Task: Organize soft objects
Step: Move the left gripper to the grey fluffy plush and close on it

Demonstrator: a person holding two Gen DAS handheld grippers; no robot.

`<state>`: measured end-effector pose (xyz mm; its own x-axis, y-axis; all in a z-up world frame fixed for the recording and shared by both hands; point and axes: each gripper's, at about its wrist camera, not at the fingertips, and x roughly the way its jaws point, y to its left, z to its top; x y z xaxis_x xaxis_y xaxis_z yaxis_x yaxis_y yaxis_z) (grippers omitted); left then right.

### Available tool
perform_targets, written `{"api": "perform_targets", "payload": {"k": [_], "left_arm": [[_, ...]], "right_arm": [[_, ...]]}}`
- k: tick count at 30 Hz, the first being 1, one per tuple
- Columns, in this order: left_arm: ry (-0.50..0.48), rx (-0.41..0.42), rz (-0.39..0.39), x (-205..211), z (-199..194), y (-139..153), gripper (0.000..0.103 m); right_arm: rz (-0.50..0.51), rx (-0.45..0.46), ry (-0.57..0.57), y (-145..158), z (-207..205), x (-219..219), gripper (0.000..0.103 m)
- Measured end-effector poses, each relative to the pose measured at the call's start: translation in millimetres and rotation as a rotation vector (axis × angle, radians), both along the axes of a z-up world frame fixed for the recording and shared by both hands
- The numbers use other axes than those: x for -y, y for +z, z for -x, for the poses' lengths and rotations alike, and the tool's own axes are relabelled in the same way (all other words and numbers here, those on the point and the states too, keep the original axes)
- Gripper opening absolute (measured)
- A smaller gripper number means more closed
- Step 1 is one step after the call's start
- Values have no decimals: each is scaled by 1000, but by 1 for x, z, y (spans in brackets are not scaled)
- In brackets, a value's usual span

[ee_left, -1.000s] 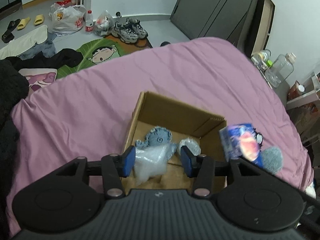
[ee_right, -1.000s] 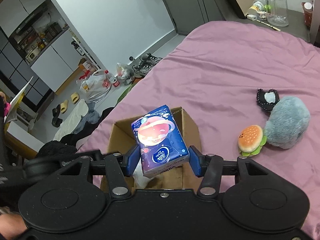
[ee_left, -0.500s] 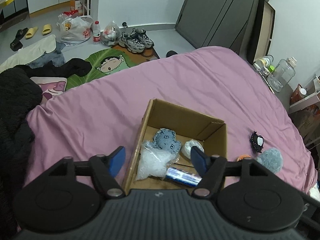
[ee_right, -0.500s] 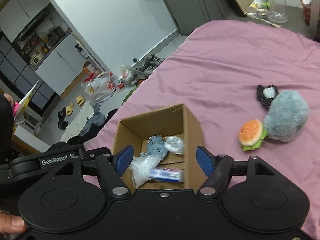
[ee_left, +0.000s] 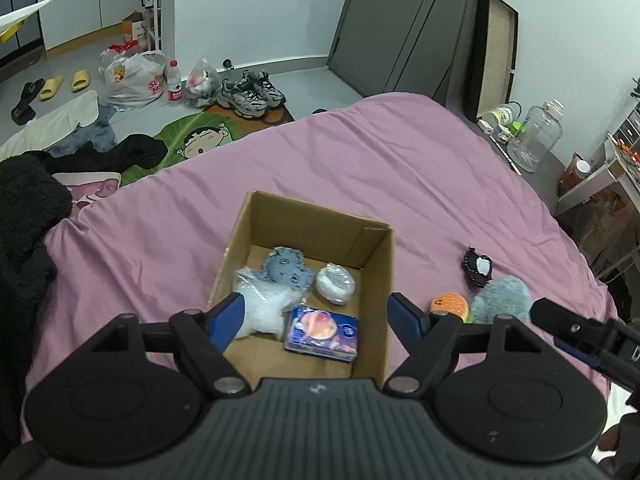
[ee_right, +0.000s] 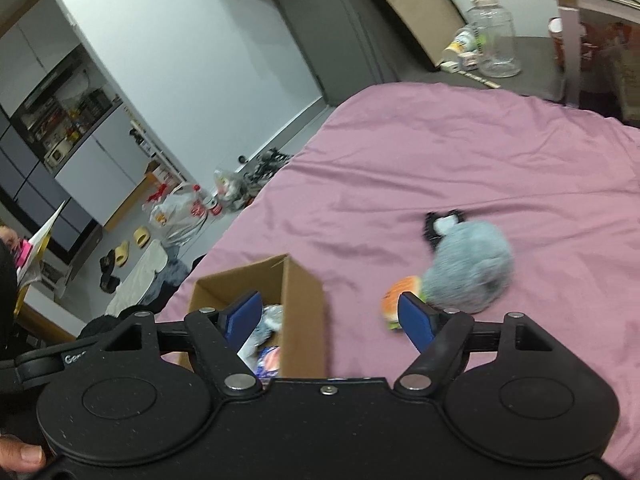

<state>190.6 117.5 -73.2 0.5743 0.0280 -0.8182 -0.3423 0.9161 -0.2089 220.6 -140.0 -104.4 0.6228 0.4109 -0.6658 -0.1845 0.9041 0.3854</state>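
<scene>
An open cardboard box [ee_left: 376, 248] [ee_right: 304, 300] sits on the pink bed. Inside lie a blue tissue pack [ee_left: 322, 333], a clear plastic bag of white stuff [ee_left: 260, 304], a grey-blue plush [ee_left: 285, 267] and a wrapped white round item [ee_left: 335, 288]. Right of the box lie a burger plush [ee_left: 449, 305] [ee_right: 400, 294], a fluffy grey plush [ee_left: 500, 298] [ee_right: 468, 266] and a small black-and-white item [ee_left: 478, 266] [ee_right: 442, 222]. My left gripper [ee_left: 320, 316] hangs open above the box, holding nothing. My right gripper [ee_right: 330, 314] is open and empty, spanning the box's right wall and the burger plush.
The pink bedsheet [ee_left: 360, 160] stretches far beyond the box. A black fluffy garment [ee_left: 24, 216] lies at the bed's left edge. Shoes, bags and slippers litter the floor [ee_left: 168, 80] beyond. A side table with a clear jug [ee_left: 538, 138] stands to the right.
The right gripper opened and dropped the tissue pack into the box, then swung right toward the plush toys. The left gripper let go of the plastic bag, opened and rose.
</scene>
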Motion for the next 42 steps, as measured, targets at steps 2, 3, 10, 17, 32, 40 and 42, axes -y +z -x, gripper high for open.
{"api": "perform_targets", "payload": {"k": [2,3,10,17,32,40,42], "left_arm": [[1,3,-1,6,0,3,77],[0,5,0,10,-1,4,77],[-7,9,-7,34,-8,8,77],[-33,31,-7,60,-20,11,77],[-189,73,-91,138,-50,-8,77],[-250,44,-144,177,-69,-34,74],[-261,30,-147,187,-76,-42,73]], "right_arm": [[4,6,-7,2,-2,10,75],[9,10,-7,3,-3,15,75],[15,12,-17,5,-10,39,78],[-9,13,-40,6,-23,64,78],[-119,-54,-142,-49,-43,129,77],[-160,-147,-153,-85,-58,153,67],[-176,-161,-147,-92,-63,157,65]]}}
